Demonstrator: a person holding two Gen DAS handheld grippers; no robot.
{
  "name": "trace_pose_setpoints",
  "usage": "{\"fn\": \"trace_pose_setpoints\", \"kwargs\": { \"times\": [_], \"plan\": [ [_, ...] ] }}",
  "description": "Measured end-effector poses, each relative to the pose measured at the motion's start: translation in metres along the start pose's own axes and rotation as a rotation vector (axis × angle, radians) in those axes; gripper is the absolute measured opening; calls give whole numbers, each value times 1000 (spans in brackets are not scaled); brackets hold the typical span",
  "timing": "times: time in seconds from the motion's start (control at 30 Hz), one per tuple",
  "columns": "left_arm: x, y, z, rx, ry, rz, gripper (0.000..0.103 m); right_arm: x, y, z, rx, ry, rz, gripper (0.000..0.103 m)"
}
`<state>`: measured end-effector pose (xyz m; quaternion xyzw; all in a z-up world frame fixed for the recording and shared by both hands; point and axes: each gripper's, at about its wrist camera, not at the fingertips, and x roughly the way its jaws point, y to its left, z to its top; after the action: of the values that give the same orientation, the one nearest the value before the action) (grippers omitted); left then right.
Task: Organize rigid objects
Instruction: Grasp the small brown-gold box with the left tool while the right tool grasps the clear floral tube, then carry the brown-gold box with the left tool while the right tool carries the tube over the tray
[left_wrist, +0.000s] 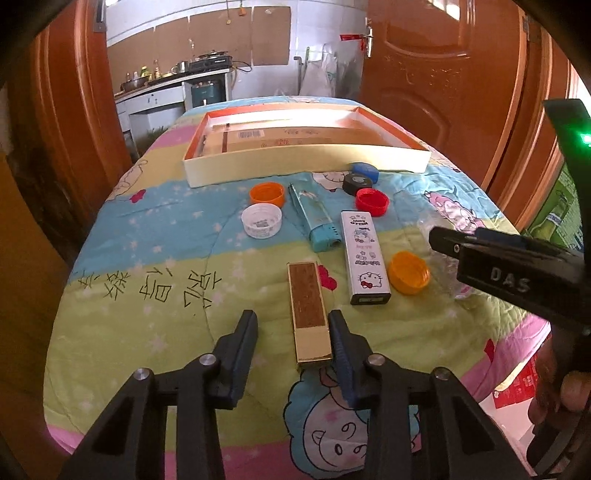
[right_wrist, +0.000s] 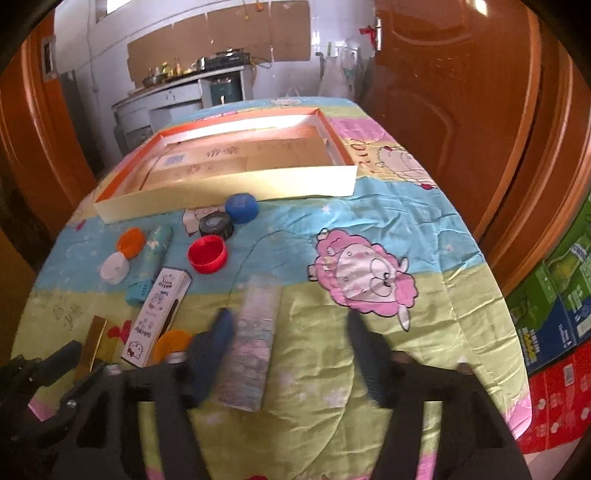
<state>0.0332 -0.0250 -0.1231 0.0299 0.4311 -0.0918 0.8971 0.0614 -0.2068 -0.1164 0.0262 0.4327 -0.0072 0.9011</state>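
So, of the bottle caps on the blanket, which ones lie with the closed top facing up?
Two: the blue cap and the black cap beside it, near the box. The orange, white, red and yellow caps show their hollow insides.

Bright daylight, heavy fisheye bending at the edges.
Glare washes the shallow orange-rimmed cardboard tray (left_wrist: 391, 157); right view's black gripper fingers (right_wrist: 221, 332) blur.

Counting bottle caps, I've got six: orange (left_wrist: 267, 194), white (left_wrist: 262, 220), blue (left_wrist: 365, 171), black (left_wrist: 357, 183), red (left_wrist: 372, 201) and a yellow-orange one (left_wrist: 410, 272) at right of centre. Four long items: teal lighter (left_wrist: 314, 218), Hello Kitty box (left_wrist: 364, 256), gold bar (left_wrist: 308, 312), clear wrapped packet (right_wrist: 251, 343). One shallow tray (left_wrist: 303, 166) up top. Two grippers.
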Motion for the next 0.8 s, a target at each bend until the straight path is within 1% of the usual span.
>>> {"fn": "trace_pose_setpoints", "kwargs": {
  "times": [0.03, 0.07, 0.1, 0.13, 0.23, 0.4, 0.57, 0.8],
  "plan": [
    [0, 0, 0, 2, -1, 13, 24, 0, 2, 0, -5, 4, 17, 37],
    [0, 0, 0, 4, -3, 18, 20, 0, 6, -1, -16, 7, 37, 26],
    [-1, 1, 0, 0, -5, 18, 18, -1, 9, -2, -28, 7, 42, 23],
    [-2, 3, 0, -7, -4, 10, 18, -2, 12, -3, -43, 8, 38, 22],
    [-3, 6, 0, -27, -6, -10, 18, -4, 15, -6, -54, 8, 42, 21],
    [-8, 9, 2, -42, -27, -31, 18, -10, 6, -6, -8, 8, 87, 21],
    [-19, 12, 9, -46, -52, -48, 18, -22, -1, -4, 21, -31, 108, 20],
    [-33, 17, 29, -51, -106, -82, 18, -38, 1, 7, 8, -80, 116, 20]
  ]
}}
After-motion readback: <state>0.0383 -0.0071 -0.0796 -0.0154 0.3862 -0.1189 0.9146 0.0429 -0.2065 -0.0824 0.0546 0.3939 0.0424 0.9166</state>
